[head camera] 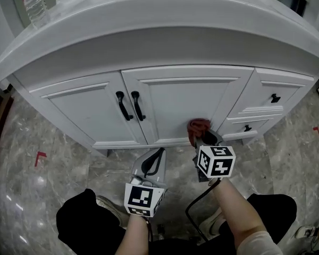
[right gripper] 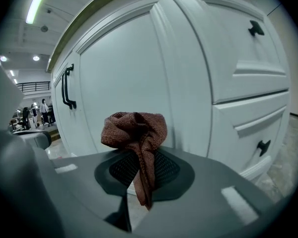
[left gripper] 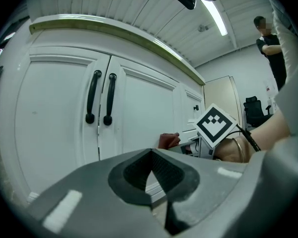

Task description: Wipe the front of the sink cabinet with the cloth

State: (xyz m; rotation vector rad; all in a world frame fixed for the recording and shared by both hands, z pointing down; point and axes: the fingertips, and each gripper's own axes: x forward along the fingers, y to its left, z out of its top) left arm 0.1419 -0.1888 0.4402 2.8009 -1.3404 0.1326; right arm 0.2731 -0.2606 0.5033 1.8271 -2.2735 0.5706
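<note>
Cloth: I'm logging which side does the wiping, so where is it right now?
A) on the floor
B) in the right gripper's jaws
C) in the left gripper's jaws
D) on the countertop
B: the cloth is clamped between the right gripper jaws in front of the cabinet door, while the left gripper is shut on nothing.

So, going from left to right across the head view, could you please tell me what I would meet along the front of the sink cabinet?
left door handle → right door handle → red-brown cloth → lower drawer knob → upper drawer knob
</note>
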